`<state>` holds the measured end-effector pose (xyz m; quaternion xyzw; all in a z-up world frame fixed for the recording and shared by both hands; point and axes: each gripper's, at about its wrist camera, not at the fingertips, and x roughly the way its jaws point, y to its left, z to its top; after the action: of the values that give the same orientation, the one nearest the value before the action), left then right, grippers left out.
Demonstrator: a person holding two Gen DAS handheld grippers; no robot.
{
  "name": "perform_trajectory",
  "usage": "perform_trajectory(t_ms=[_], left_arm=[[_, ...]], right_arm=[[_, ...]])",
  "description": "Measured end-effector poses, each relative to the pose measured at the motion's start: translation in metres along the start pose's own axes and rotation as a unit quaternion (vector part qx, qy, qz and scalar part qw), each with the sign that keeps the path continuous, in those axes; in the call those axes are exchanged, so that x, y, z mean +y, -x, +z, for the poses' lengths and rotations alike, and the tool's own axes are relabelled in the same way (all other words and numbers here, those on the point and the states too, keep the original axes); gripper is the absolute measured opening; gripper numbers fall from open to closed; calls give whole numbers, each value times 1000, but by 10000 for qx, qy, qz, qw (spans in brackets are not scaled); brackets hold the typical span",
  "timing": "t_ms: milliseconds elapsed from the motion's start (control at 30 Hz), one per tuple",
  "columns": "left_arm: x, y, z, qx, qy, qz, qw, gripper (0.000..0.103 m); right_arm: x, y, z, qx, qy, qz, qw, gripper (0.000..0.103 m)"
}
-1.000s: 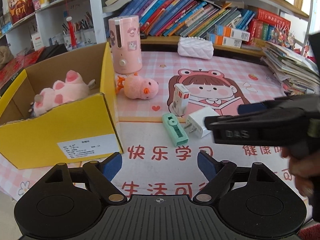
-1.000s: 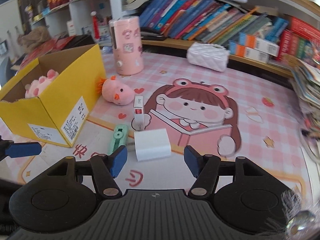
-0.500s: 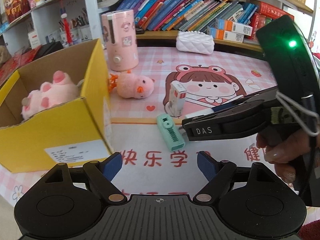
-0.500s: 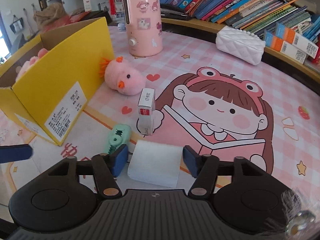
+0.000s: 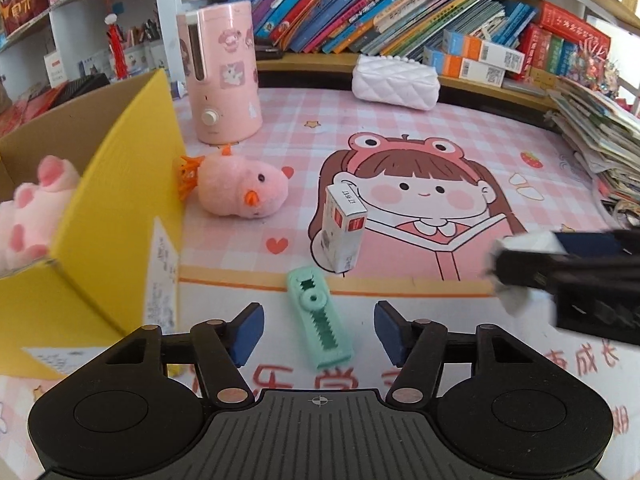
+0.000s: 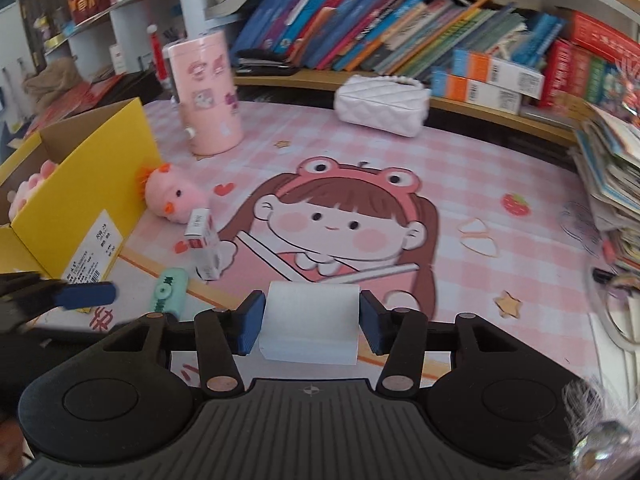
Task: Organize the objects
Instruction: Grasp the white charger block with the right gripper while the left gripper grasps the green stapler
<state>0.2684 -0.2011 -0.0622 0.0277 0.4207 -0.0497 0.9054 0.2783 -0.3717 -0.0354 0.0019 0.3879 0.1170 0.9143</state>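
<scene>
My right gripper (image 6: 310,326) is shut on a white charger block (image 6: 310,324) and holds it above the mat; it shows blurred in the left wrist view (image 5: 520,244). My left gripper (image 5: 316,330) is open, its fingers on either side of a mint green correction tape (image 5: 320,322) lying on the mat. A small white and red box (image 5: 342,232) stands upright behind it. A pink plush chick (image 5: 240,190) lies beside the yellow cardboard box (image 5: 120,208), which holds a pink plush toy (image 5: 28,216).
A pink cylindrical appliance (image 5: 222,76) and a white quilted pouch (image 5: 396,84) stand at the back of the pink mat. Bookshelves run behind. A stack of books (image 5: 600,140) sits at the right edge.
My right gripper has closed on the white charger and lifted it away to the right. My left gripper has moved forward over the green correction tape.
</scene>
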Motion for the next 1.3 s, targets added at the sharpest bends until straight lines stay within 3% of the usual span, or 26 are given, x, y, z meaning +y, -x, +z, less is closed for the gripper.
perform_trajectory(t_ms=[100, 167, 233, 400, 733, 1300], left_arm=[[0, -10, 0, 184, 82, 93, 9998, 50], [-1, -12, -2, 205, 68, 154, 9996, 32], [-3, -10, -2, 211, -29, 113, 9997, 23], [6, 1, -4, 262, 105, -128, 9995, 23], [26, 63, -13, -249, 162, -642, 9975, 23], [107, 124, -72, -421, 401, -573, 9967, 23]], right_arm=[[-2, 8, -5, -12, -65, -19, 10000, 48], [-2, 12, -8, -14, -94, -19, 10000, 48], [-2, 16, -10, -10, -124, -34, 9999, 48], [-2, 21, -13, -32, -240, -182, 9995, 48], [13, 31, -26, 72, -466, -335, 9983, 48], [129, 57, -58, 135, 112, -42, 9998, 48]])
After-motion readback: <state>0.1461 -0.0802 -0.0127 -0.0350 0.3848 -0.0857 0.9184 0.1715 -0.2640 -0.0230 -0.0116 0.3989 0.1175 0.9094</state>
